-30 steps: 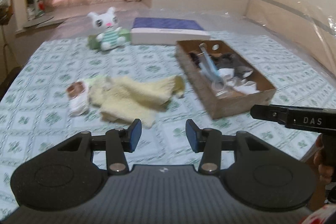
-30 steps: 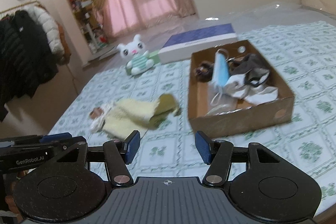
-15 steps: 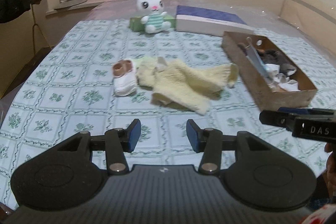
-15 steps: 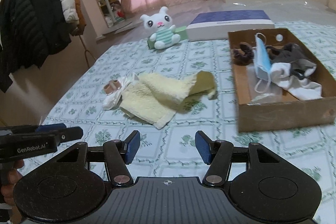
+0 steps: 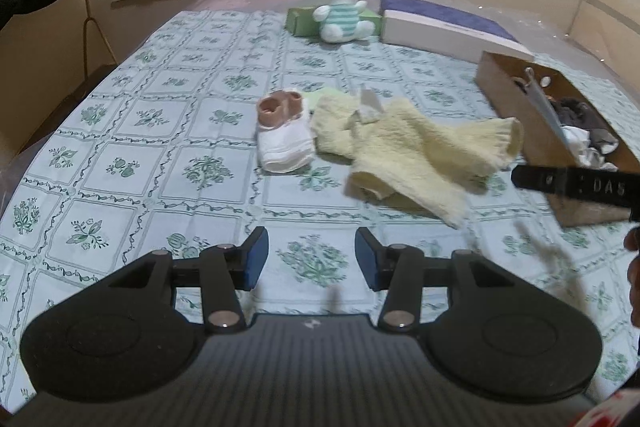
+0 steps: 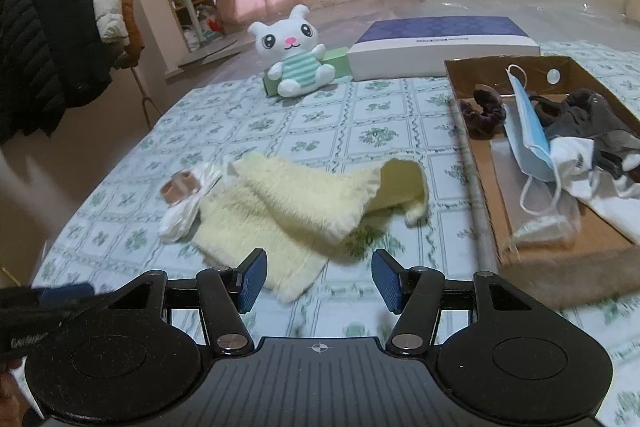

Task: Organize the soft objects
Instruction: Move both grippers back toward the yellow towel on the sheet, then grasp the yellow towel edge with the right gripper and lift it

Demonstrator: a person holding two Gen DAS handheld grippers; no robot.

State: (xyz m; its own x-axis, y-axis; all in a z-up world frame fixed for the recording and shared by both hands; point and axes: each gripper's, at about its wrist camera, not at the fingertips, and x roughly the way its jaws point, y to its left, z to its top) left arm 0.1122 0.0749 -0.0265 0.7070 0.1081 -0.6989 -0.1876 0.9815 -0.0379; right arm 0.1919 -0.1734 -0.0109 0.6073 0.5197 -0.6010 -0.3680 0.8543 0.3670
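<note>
A crumpled pale yellow towel (image 5: 416,155) (image 6: 296,203) lies mid-bed, with a white rolled sock bundle (image 5: 282,143) (image 6: 184,203) touching its left end. A cardboard box (image 6: 496,227) (image 5: 508,95) at the right holds a blue face mask (image 6: 528,131), a dark scrunchie (image 6: 484,107) and grey and white cloths. A white plush bunny (image 5: 340,3) (image 6: 296,51) sits at the far end. My left gripper (image 5: 311,263) is open and empty, short of the sock. My right gripper (image 6: 318,279) is open and empty, just short of the towel's near edge.
A green box (image 5: 304,21) stands behind the bunny and a flat blue-and-white box (image 6: 440,45) lies beside it. The bed has a green-patterned cover (image 5: 160,155). Coats (image 6: 52,39) hang on a rack to the left of the bed.
Both grippers have swung left and moved closer to the towel and sock. Both stayed open and empty.
</note>
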